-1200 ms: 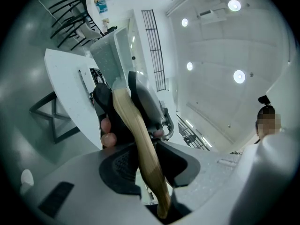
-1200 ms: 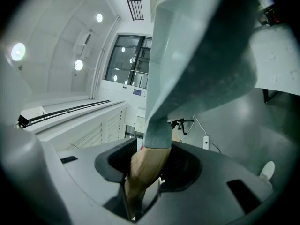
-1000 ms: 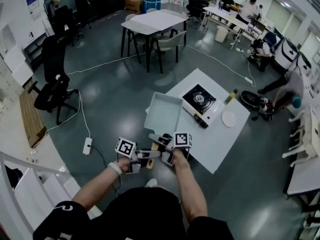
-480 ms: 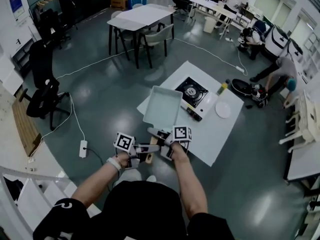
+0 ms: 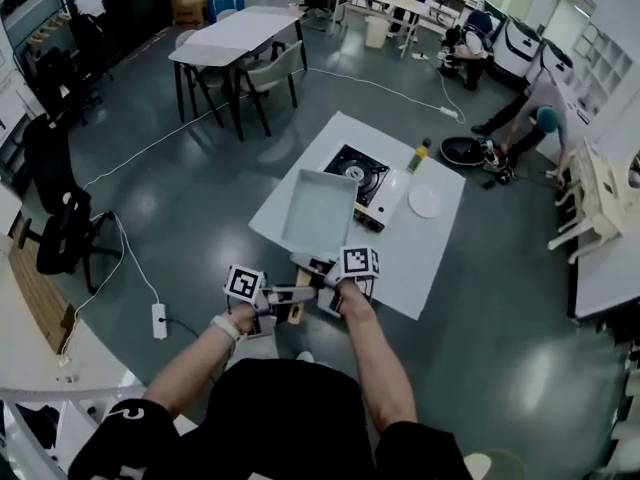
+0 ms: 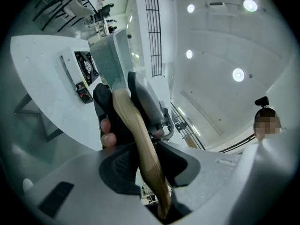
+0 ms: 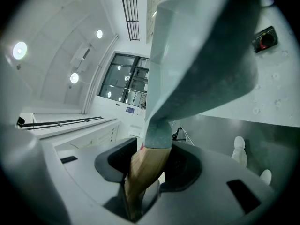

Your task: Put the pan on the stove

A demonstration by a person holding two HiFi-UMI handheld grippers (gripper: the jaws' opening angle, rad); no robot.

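While both grippers hold it by its handle (image 5: 296, 308), the pan (image 5: 320, 211) sits in the middle of the head view, up in the air over the near edge of the white table (image 5: 425, 258). The stove (image 5: 352, 171) is just past it, toward the upper right. The left gripper (image 5: 292, 296) pinches the end of the handle and the right gripper (image 5: 318, 273) pinches closer to the pan. In the left gripper view, the left gripper (image 6: 140, 158) is closed tight on the brown handle (image 6: 136, 139) at the bottom middle. The pan (image 6: 112, 60) points to the upper left, where the stove (image 6: 82, 74) waits. In the right gripper view, the right gripper (image 7: 147, 165) squeezes the handle (image 7: 143, 172) at the bottom, and the pan (image 7: 206, 55) fills the upper right. I think the pan is hard and a bit heavy at its far end, so it may want to tip down. The handle looks smooth and could turn in a loose grip. It is the best place to hold, with two grips spread along it. The pan is square, deep and pale grey, with a long wooden handle.
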